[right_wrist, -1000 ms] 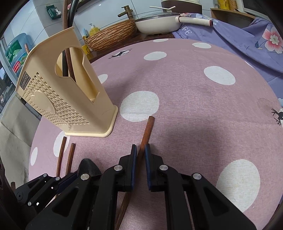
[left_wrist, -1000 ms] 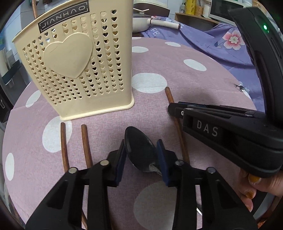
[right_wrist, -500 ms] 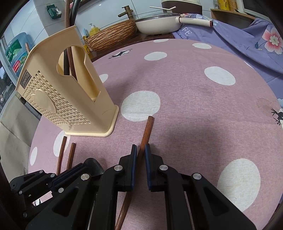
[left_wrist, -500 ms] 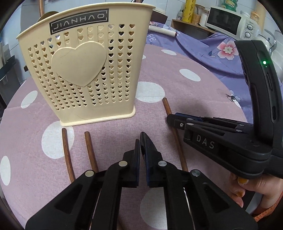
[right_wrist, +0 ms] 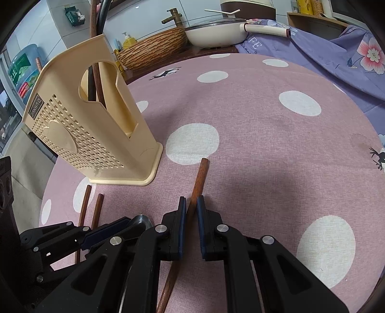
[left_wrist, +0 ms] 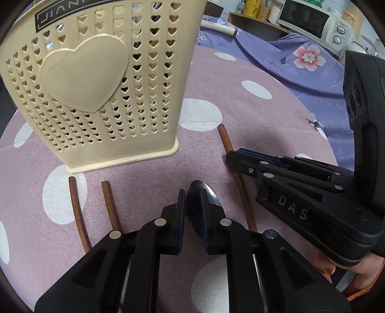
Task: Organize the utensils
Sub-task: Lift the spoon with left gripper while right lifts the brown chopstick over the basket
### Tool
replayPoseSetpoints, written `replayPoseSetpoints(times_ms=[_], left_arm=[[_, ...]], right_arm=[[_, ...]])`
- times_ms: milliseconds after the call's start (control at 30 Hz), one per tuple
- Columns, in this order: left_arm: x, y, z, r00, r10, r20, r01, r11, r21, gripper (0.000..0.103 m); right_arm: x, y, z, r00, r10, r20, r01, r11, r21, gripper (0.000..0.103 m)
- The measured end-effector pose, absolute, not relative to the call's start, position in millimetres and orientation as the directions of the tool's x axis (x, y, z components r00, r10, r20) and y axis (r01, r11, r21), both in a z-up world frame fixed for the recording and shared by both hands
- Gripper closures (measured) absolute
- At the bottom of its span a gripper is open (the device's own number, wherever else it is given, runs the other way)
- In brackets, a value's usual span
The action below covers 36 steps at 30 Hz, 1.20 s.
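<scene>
Jaws of the left gripper pinch a metal spoon low over the counter; the right gripper clamps a wooden-handled utensil. Gripped by its bowl, the spoon could twist free before reaching the cream utensil holder.

Left hand-held gripper closed on spoon, lifted nearer holder.

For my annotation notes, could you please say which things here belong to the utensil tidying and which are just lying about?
Job: cream holder; spoon in left gripper; chopstick in right gripper; two loose chopsticks.
Lying about: pan; microwave; floral cloth.
</scene>
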State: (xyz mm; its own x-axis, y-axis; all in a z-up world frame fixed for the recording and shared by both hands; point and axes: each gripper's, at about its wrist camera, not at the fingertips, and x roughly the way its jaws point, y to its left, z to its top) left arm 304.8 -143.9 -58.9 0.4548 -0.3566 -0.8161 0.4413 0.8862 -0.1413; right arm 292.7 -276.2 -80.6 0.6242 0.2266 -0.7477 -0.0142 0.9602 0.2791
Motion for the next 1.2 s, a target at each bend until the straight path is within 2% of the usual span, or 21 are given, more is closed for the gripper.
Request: replayPoseSetpoints(times_ms=[100, 367, 733, 867, 1200], left_arm=[[306, -144, -59, 0.449, -0.368, -0.814, 0.440, 0.884, -0.157, 0.092], [295, -129, -41, 0.519, -0.404, -0.753, 0.417, 0.889, -0.189, 0.102], [260, -86, 20, 0.685, -0.427, -0.590, 0.394, 0.899, -0.193, 0.102], [247, -75, 37, 0.739, -0.415, -0.531, 0.395, 0.905, -0.158, 0.102], [240, -54, 65, 0.805, -0.384, -0.452, 0.350, 0.923, -0.161, 0.102]], right_arm=[[293, -276, -81, 0.625, 0.229, -0.746, -0.015, 0.959, 0.282, 0.094], [285, -277, -72, 0.665, 0.235, -0.709, -0.017, 0.954, 0.299, 0.094], [255, -274, -25, 0.771, 0.239, -0.590, -0.090, 0.958, 0.271, 0.095], [248, -272, -10, 0.787, 0.254, -0.562, -0.123, 0.958, 0.260, 0.095], [231, -266, 28, 0.815, 0.330, -0.476, -0.224, 0.937, 0.267, 0.096]])
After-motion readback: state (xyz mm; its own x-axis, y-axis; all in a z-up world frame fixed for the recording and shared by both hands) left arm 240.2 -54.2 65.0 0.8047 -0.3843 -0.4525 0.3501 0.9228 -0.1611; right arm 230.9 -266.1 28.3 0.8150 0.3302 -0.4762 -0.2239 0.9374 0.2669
